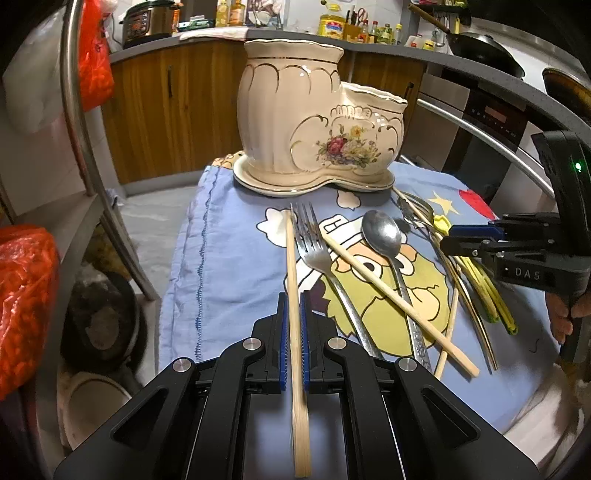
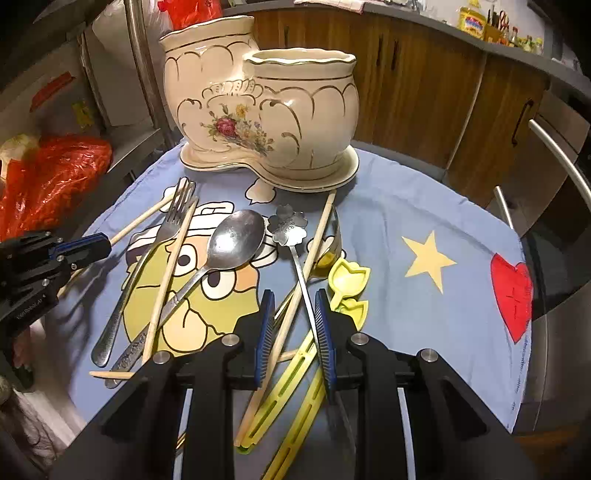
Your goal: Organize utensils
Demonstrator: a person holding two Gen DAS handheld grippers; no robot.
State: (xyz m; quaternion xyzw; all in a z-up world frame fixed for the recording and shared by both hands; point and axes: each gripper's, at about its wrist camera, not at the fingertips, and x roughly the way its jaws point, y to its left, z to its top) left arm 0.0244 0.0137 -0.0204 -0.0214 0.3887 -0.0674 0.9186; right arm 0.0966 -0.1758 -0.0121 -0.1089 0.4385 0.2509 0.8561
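left claw (image 1: 294, 332) clamped on chopstick (image 1: 293, 280); right claw (image 2: 295, 332) apart, straddling flower spoon (image 2: 291, 236).

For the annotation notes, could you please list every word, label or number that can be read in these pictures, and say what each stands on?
"DAS": on the black body of the right gripper, seen from the left wrist.
Print on the black left gripper: too blurred to read.
Engraving on the steel spoon handle: illegible.
Yellow oil bottle label and black cooker panel: too small to read.
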